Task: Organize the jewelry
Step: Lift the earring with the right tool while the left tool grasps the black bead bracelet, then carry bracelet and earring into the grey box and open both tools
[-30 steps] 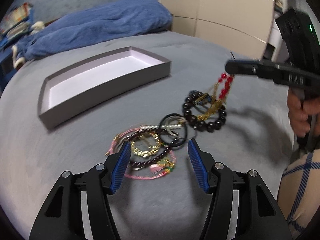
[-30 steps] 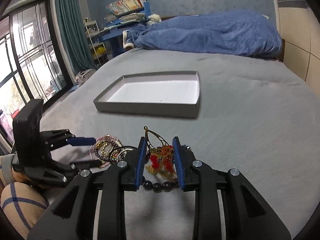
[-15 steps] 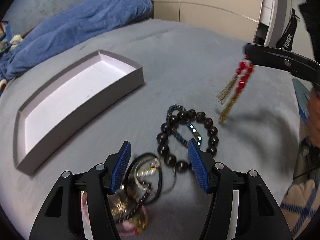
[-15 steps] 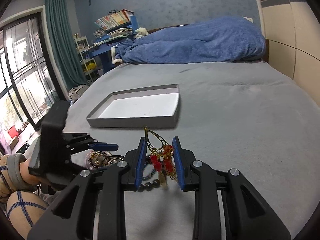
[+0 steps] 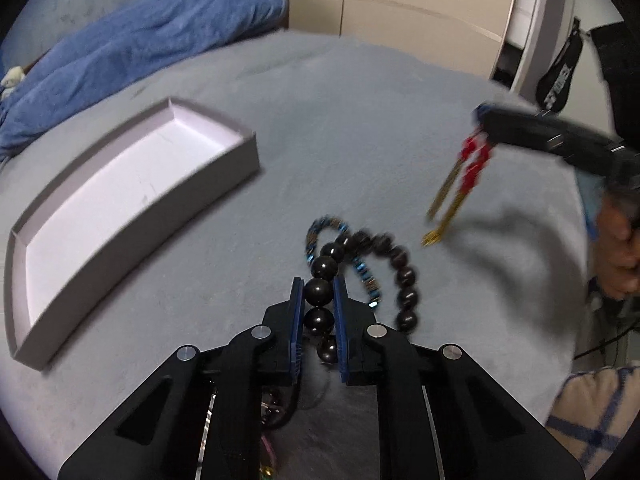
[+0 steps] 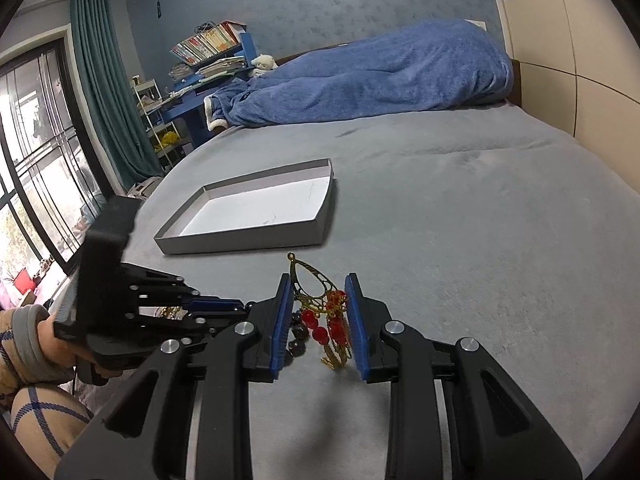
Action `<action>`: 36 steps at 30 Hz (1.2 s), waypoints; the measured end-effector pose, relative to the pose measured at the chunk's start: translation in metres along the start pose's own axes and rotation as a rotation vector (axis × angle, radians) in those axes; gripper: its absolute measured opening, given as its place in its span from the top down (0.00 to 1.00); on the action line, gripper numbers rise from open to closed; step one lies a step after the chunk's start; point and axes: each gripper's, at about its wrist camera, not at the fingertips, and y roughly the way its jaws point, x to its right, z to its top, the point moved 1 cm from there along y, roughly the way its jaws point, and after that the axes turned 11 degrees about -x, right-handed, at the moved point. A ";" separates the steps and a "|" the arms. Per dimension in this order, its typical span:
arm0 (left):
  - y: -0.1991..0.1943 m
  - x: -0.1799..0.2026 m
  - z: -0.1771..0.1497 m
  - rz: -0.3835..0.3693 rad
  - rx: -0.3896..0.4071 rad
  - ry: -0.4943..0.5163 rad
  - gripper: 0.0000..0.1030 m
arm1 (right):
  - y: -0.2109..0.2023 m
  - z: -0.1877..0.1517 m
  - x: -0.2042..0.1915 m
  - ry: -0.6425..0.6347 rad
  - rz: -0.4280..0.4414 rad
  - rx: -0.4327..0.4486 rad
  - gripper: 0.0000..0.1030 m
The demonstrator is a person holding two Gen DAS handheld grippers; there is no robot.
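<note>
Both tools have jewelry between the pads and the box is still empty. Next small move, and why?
Probably finish the left tool's grip: its jaws are closing around the black bead bracelet, which lies on the bed. Then lift it toward the gray box. The right tool holds the red-and-gold earring.

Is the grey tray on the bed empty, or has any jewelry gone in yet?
Empty. Both views show the grey tray with a bare white floor; no jewelry lies in it.

Black bead bracelet (image 5: 362,276), gold-red earring (image 6: 322,312)
</note>
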 end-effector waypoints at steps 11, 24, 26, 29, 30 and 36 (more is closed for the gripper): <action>-0.090 -0.020 0.013 -0.050 0.216 -0.085 0.86 | 0.003 0.049 -0.013 -0.020 0.057 0.038 0.74; -0.147 -0.127 0.011 0.057 0.347 -0.330 0.86 | 0.046 0.142 -0.042 -0.056 0.122 0.021 0.74; -0.146 -0.140 0.007 0.069 0.348 -0.362 0.86 | 0.060 0.151 -0.047 -0.061 0.124 0.003 0.74; -0.136 -0.158 0.000 0.093 0.333 -0.408 0.86 | 0.081 0.155 -0.052 -0.062 0.116 -0.029 0.74; -0.132 -0.164 -0.001 0.104 0.325 -0.420 0.86 | 0.089 0.156 -0.053 -0.062 0.113 -0.043 0.74; -0.107 -0.184 -0.006 0.118 0.298 -0.468 0.86 | 0.131 0.152 -0.059 -0.063 0.094 -0.122 0.74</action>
